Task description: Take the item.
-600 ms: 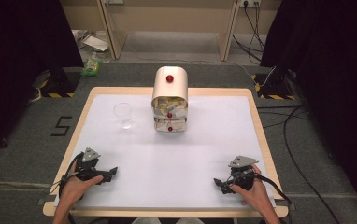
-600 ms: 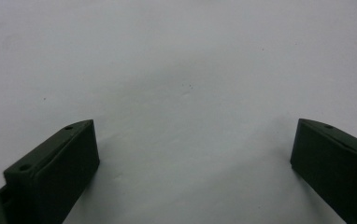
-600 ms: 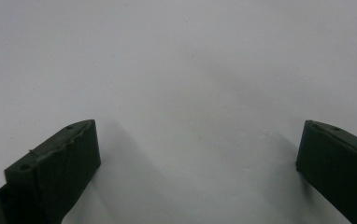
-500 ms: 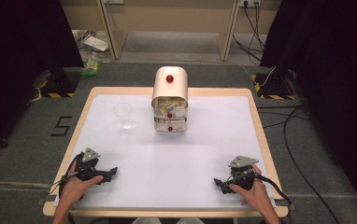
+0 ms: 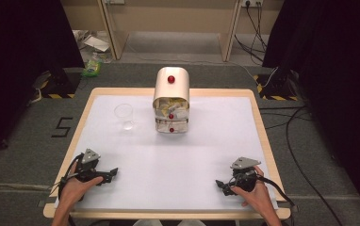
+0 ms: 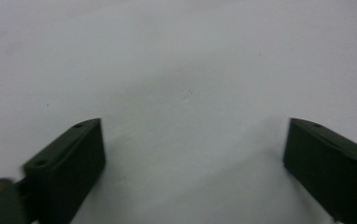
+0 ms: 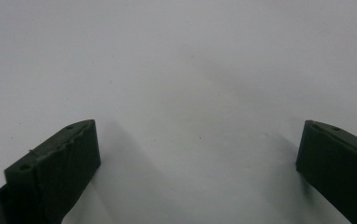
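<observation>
My left gripper rests on the white table top near the front left corner, held by a hand, jaws pointing right. In the left gripper view its gripper stands open over bare white surface. My right gripper lies near the front right corner, jaws pointing left. The right gripper view shows that gripper open too, with nothing between the jaws. A small cream drawer unit with red knobs stands at the back middle. A clear glass cup stands to its left.
The table has a wooden rim. Black curtains hang on both sides. Cables run over the grey floor at the right. A green item lies on the floor beyond the back left corner.
</observation>
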